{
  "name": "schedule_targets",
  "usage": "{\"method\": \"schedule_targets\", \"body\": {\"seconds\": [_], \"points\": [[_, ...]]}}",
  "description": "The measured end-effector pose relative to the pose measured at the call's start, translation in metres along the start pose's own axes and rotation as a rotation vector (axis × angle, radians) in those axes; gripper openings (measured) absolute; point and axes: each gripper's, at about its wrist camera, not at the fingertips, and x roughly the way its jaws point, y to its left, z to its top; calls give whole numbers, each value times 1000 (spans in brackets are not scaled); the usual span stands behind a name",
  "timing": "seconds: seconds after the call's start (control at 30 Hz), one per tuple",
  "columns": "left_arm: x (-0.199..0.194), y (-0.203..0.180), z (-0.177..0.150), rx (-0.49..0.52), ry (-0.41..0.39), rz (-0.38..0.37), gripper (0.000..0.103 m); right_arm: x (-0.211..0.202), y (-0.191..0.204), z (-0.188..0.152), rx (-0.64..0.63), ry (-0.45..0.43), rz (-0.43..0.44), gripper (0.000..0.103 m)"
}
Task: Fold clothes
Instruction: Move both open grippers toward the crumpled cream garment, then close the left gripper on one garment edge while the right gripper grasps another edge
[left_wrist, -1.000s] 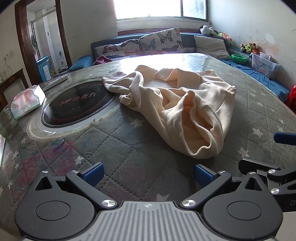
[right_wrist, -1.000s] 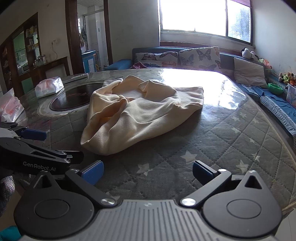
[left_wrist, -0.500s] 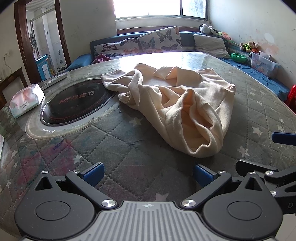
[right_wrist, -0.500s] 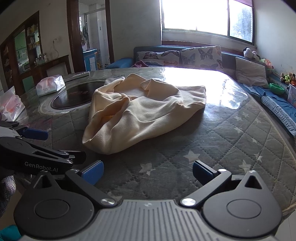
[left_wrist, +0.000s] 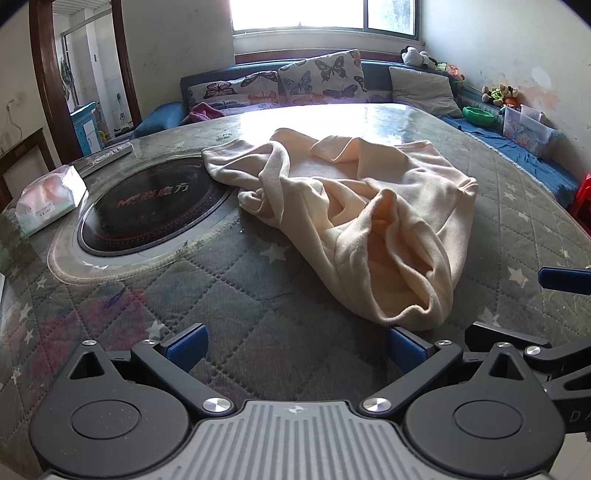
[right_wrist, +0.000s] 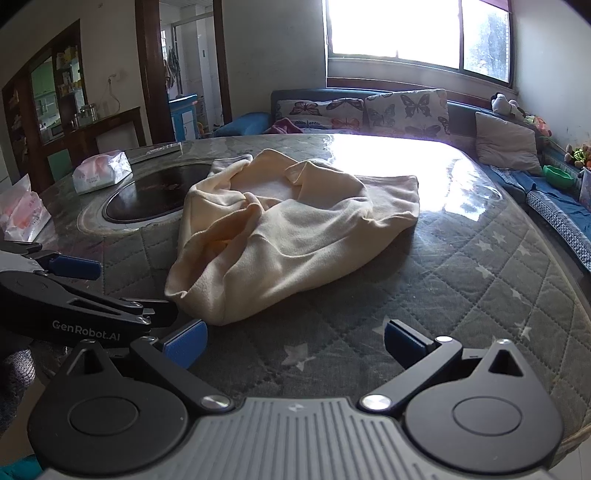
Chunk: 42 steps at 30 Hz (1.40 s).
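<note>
A crumpled cream garment (left_wrist: 369, 221) lies on the quilted desk (left_wrist: 240, 295), just ahead of both grippers. The left gripper (left_wrist: 295, 341) and right gripper (right_wrist: 295, 339) have jaws wide apart, empty.

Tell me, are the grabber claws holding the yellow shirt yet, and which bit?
Nothing is held yet. The left gripper and right gripper are both open and empty, just short of the near edge of the crumpled cream garment lying on the table.
</note>
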Motion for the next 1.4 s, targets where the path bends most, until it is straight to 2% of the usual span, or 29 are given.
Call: {"method": "schedule_targets", "body": {"seconds": [0.83, 1.1, 1.27, 1.4], "points": [[17, 15, 50, -18, -9, -6, 103, 26, -10, 45, -5, -8, 16, 103], [34, 24, 78, -28, -25, 11, 103, 46, -25, 73, -21, -29, 13, 103], [43, 30, 98, -34, -65, 25, 103, 63, -35, 96, -24, -44, 10, 103], [55, 36, 114, -55, -78, 13, 103, 79, -40, 110, -26, -40, 10, 101]]}}
